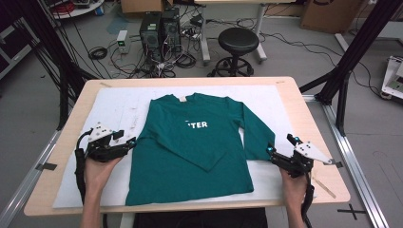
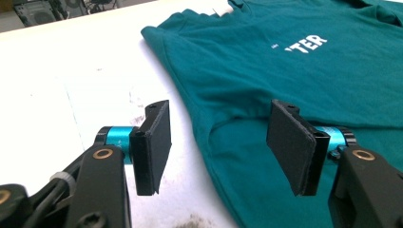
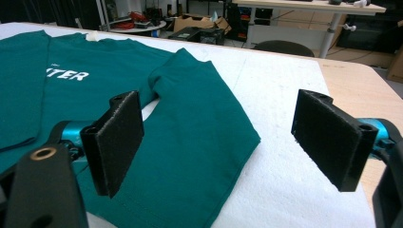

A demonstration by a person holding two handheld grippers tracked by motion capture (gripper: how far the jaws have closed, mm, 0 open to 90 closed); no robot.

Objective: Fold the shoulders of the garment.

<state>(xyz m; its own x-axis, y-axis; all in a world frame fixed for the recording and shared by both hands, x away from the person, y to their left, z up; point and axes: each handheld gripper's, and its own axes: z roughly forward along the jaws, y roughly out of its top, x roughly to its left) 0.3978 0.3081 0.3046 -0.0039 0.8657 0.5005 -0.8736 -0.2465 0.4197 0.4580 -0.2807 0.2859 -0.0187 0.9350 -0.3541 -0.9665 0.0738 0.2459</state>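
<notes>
A dark green long-sleeved shirt (image 1: pixel 190 147) with white lettering lies flat, chest up, on a white cloth (image 1: pixel 114 109) over the wooden table. One sleeve is folded across its front; the other sleeve (image 1: pixel 254 130) lies stretched down the right side. My left gripper (image 1: pixel 127 137) is open at the shirt's left edge (image 2: pixel 199 128), which runs between its jaws. My right gripper (image 1: pixel 281 148) is open by the right sleeve's cuff end (image 3: pixel 209 156), which lies between its jaws. Neither holds anything.
The table's wooden rim (image 1: pixel 304 109) frames the white cloth. Beyond the far edge stand a black stool (image 1: pixel 237 42), computer towers (image 1: pixel 159 28) and loose cables on the floor. Black frame posts (image 1: pixel 351 52) rise at the right.
</notes>
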